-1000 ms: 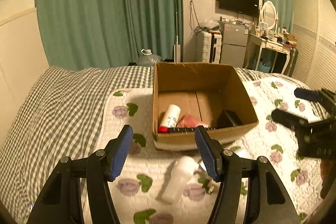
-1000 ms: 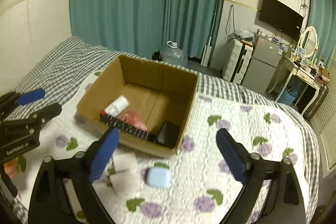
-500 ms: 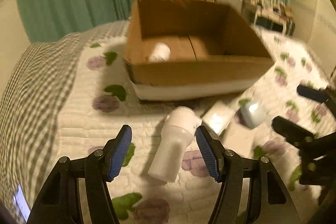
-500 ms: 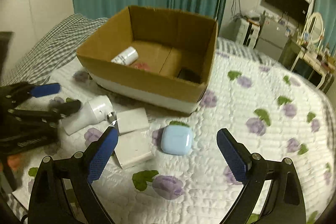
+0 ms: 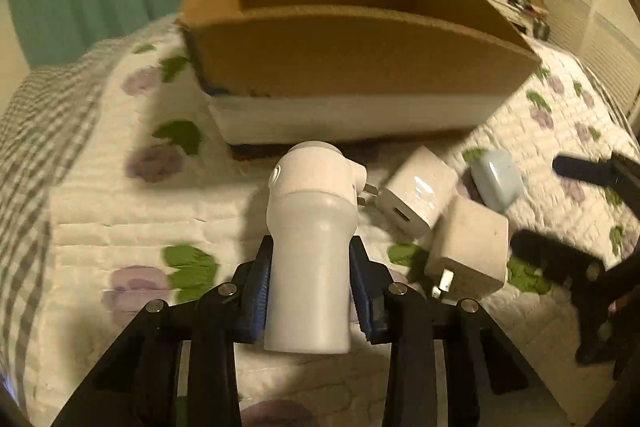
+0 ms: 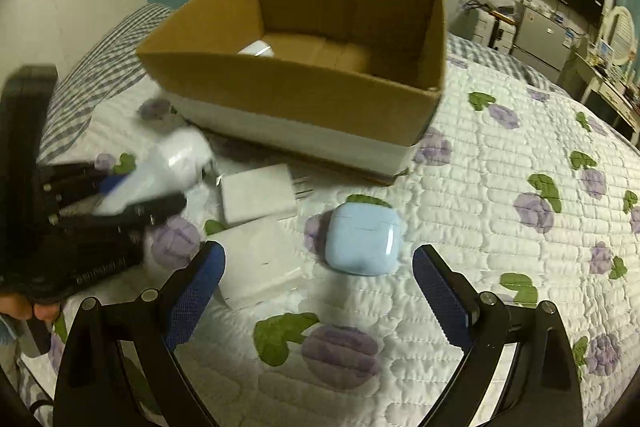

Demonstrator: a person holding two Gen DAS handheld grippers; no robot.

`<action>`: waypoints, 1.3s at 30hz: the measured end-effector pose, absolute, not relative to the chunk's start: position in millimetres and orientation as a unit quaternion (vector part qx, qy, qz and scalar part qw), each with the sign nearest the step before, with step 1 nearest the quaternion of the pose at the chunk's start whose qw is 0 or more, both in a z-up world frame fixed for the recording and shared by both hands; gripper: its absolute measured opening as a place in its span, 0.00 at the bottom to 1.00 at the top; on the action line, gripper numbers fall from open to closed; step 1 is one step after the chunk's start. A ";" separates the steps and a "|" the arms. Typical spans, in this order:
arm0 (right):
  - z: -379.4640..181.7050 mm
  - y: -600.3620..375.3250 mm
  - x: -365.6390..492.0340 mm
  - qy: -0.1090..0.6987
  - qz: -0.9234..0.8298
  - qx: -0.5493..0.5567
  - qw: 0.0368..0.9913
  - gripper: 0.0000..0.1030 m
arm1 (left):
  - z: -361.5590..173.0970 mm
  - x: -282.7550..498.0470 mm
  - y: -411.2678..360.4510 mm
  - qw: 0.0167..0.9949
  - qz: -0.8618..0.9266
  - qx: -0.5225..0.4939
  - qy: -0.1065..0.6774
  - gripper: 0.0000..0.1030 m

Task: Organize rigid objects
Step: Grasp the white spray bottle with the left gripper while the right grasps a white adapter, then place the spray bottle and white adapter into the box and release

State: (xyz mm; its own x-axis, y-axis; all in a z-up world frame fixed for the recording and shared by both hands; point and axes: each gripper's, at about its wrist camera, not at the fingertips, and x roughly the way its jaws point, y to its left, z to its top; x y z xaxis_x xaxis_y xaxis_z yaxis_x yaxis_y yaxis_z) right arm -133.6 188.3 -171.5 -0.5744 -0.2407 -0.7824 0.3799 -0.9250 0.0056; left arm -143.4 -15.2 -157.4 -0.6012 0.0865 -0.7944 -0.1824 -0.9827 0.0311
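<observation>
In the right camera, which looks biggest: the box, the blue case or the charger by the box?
1. Box, by far.
2 and 3. Charger and blue case look about alike; the case lies nearer the camera, so I won't rank them.

white bottle point(image 5: 310, 227), pale blue case point(image 6: 362, 241), brown box point(image 6: 320, 67), floral quilt point(image 6: 520, 227)

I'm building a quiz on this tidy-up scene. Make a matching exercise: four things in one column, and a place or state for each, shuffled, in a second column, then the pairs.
Things:
1. white bottle
2. blue earbud case
3. cardboard box
4. right gripper

States:
A. open, holding nothing
B. standing on the quilt with its top open
C. clamped between the left gripper's pads
D. lying on the quilt ahead of open fingers

Pairs: 1-C, 2-D, 3-B, 4-A
</observation>
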 end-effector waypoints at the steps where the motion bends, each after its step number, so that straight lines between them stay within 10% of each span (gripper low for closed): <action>1: -173.2 186.0 -133.5 0.083 -0.877 0.431 0.195 0.93 | -153.5 -139.6 -18.2 0.068 0.897 -0.434 0.050 0.31; 19: -206.7 156.3 -153.2 0.159 -0.815 0.476 0.291 0.50 | -135.0 -111.5 -28.1 0.035 0.907 -0.417 0.038 0.31; 39: -89.7 199.9 -128.3 0.097 -0.898 0.364 0.226 0.50 | -53.9 -100.1 -16.9 0.069 0.936 -0.345 0.009 0.31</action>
State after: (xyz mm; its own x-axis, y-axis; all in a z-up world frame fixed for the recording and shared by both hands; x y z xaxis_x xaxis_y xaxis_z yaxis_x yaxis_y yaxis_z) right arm -128.3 199.9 -89.7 -0.6330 -0.3345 -0.6981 0.4762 -0.8793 -0.0105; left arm -100.1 -16.9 -53.9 -0.7524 0.1232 -0.6470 -0.1350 -0.9903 -0.0316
